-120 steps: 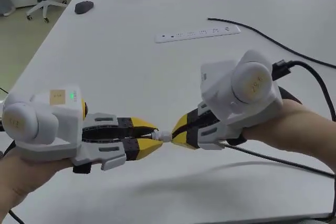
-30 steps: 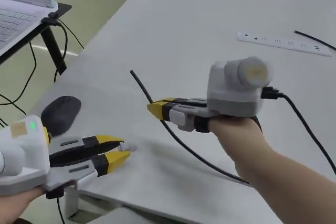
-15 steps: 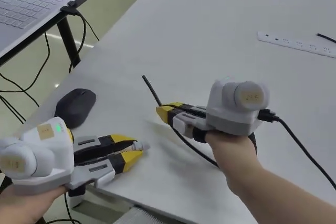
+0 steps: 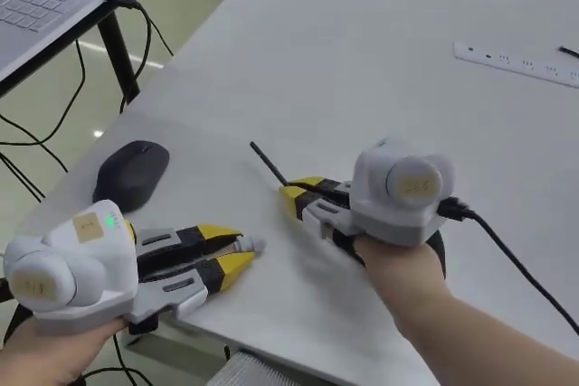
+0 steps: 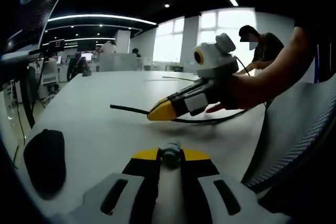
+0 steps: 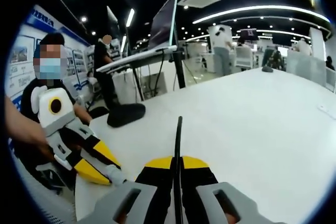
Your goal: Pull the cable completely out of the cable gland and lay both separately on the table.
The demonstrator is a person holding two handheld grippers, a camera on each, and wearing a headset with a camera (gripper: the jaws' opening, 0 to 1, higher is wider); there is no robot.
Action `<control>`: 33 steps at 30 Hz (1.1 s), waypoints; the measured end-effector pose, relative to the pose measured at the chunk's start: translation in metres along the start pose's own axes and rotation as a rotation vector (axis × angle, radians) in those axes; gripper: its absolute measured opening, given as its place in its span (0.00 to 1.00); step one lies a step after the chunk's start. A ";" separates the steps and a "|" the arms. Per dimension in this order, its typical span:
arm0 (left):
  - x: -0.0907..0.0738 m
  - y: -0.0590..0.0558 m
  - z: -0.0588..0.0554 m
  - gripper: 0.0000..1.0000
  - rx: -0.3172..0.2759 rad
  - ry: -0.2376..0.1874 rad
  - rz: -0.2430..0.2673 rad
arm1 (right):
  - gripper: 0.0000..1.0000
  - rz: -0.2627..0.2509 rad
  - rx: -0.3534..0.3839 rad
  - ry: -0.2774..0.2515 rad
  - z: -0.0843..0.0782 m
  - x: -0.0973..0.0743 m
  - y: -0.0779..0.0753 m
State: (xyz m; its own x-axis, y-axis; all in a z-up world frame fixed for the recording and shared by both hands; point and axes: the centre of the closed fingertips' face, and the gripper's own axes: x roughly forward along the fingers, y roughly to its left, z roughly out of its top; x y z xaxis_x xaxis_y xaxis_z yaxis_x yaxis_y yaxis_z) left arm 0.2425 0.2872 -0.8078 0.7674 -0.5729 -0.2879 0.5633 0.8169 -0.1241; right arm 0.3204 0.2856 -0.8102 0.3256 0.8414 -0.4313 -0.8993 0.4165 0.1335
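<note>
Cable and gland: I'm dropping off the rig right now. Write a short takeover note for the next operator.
Grippers: the left gripper is shut on the cable gland, near the table edge and the mouse. The right gripper is shut on the cable near its free end, which pokes out past the jaws.
Done: the cable is fully out of the gland, and the two are apart.
Left: set the gland on the table and release it, then lay the cable down apart from it and release.

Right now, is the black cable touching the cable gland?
Apart. The head view shows bare table between the cable gland and the black cable.
</note>
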 end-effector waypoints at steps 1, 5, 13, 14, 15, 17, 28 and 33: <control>0.001 -0.002 0.000 0.16 -0.015 -0.005 -0.010 | 0.00 -0.002 -0.012 0.008 -0.002 0.000 0.000; 0.002 -0.002 0.000 0.16 -0.019 -0.003 0.005 | 0.01 -0.026 -0.055 0.032 -0.007 -0.001 -0.004; 0.004 -0.002 0.002 0.26 -0.029 -0.011 0.009 | 0.11 -0.015 -0.086 0.043 -0.008 -0.001 -0.002; 0.004 -0.002 0.002 0.29 -0.034 -0.015 0.016 | 0.12 -0.014 -0.089 0.045 -0.008 -0.001 -0.001; 0.004 -0.002 0.002 0.31 -0.033 -0.014 0.020 | 0.14 -0.017 -0.093 0.048 -0.009 -0.001 -0.002; 0.003 -0.004 0.006 0.29 -0.025 -0.029 0.019 | 0.17 -0.015 -0.096 0.050 -0.009 -0.002 -0.001; 0.004 -0.007 0.029 0.64 -0.061 -0.127 0.033 | 0.42 -0.024 -0.083 0.090 -0.011 -0.012 -0.006; 0.007 -0.013 0.041 0.76 -0.073 -0.145 0.038 | 0.57 -0.022 -0.120 0.088 -0.003 -0.022 -0.006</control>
State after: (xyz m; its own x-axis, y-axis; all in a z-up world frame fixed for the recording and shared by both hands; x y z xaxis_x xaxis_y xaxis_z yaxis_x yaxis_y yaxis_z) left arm 0.2526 0.2697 -0.7694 0.8272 -0.5405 -0.1538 0.5131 0.8380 -0.1856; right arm 0.3175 0.2638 -0.8046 0.3237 0.7967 -0.5104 -0.9223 0.3860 0.0175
